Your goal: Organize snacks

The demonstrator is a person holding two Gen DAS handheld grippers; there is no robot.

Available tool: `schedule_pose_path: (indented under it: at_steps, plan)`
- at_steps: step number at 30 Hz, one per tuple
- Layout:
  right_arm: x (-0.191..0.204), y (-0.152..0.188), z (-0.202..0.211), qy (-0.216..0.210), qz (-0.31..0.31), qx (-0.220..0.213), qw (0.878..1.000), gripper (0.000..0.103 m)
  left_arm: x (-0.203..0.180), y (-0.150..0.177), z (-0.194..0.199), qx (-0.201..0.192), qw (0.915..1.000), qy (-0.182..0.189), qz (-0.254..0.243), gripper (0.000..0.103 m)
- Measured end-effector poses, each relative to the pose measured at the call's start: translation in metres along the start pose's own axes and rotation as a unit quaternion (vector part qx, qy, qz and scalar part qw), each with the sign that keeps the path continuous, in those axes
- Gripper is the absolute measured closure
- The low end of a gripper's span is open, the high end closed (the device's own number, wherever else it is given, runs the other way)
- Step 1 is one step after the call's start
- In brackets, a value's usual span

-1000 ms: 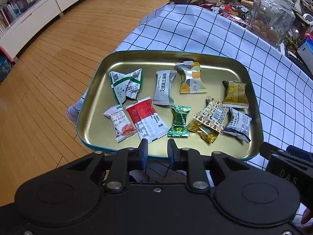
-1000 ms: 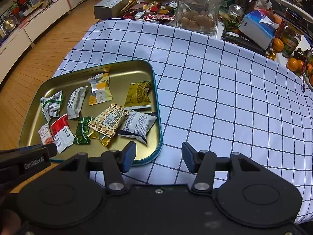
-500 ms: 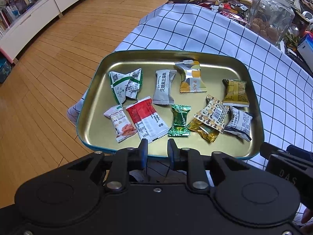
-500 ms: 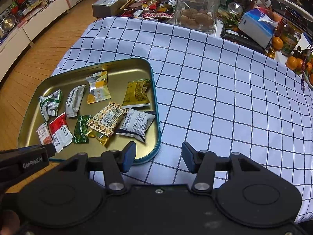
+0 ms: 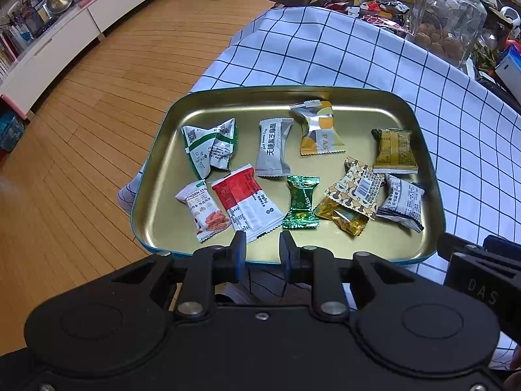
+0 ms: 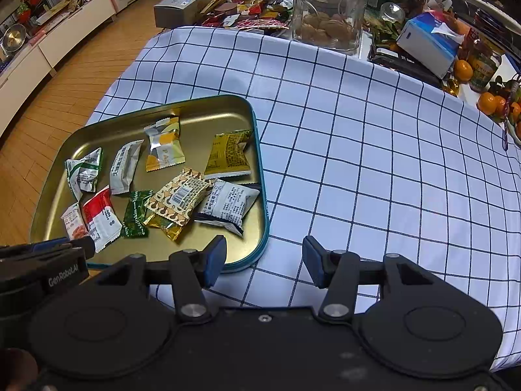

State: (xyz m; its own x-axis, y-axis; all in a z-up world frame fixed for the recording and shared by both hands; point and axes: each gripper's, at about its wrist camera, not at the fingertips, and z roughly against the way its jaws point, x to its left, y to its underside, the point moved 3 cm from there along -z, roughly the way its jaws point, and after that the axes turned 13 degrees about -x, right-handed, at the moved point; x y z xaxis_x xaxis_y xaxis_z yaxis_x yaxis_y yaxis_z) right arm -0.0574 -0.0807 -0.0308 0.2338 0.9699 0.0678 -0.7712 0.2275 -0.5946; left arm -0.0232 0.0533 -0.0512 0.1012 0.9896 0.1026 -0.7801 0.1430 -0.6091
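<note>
A gold metal tray [image 5: 162, 176] with a teal rim [image 6: 260, 195] sits at the near left corner of the checked tablecloth. Several wrapped snacks lie in it, among them a red-and-white packet [image 5: 247, 203], a green foil candy [image 5: 301, 207], a grey packet [image 5: 273, 151] and a yellow packet [image 6: 229, 154]. My left gripper [image 5: 259, 251] hovers at the tray's near rim, jaws slightly apart and empty. My right gripper [image 6: 264, 260] is open and empty, over the cloth beside the tray's near right corner.
A glass jar of cookies [image 6: 329, 6] stands at the table's far edge, with a tissue box [image 6: 429, 40], oranges [image 6: 462, 70], a grey box [image 6: 182, 3] and loose wrappers around it. Bare checked cloth [image 6: 374, 150] lies right of the tray. Wooden floor [image 5: 81, 130] drops away left.
Both grippers have pulled back slightly, so the tray sits a little farther off in both views. The jaws and the snacks have not changed.
</note>
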Motion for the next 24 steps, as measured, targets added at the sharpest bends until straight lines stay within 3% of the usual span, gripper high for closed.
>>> schedule_pose_path:
  at_steps: [24]
  plan:
    - [0.0024,0.0014,-0.0003,-0.008,0.010,0.008,1.000,0.049,-0.0020,0.0010,-0.0028,0.012,0.9999,0.009,0.001,0.071]
